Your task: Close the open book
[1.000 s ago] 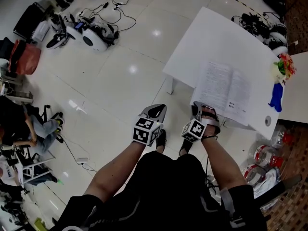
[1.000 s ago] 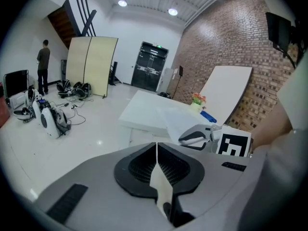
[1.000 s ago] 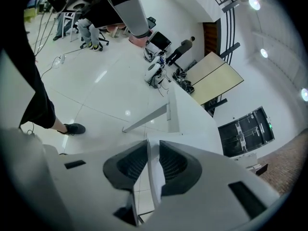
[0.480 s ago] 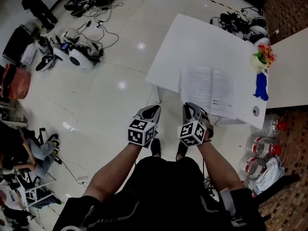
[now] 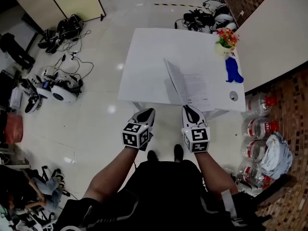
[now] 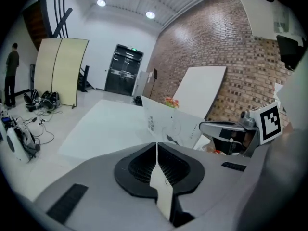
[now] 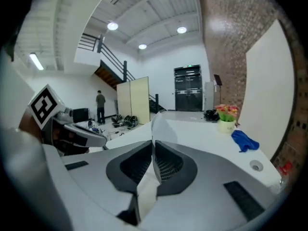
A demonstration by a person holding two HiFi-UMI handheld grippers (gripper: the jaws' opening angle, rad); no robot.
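Looking steeply down on a white counter set on a glossy pale floor. Logging the open book on the counter's near right part, close to the front edge: right half flat, one page raised on edge above the spine. Pinching that page's near edge with the right gripper; fingers just closed down, paper between them. Holding the left gripper just short of the counter's front edge, beside the right one, fingers pressed together on nothing.

Noting along the counter's right side a pot of flowers, a blue cloth and a small round object. Noting around the room:
- a second white counter to the right, with plastic bottles low beside it
- a brick wall
- tan partition boards
- cables and gear scattered on the floor
- a black double door
- a staircase
- a person standing far off
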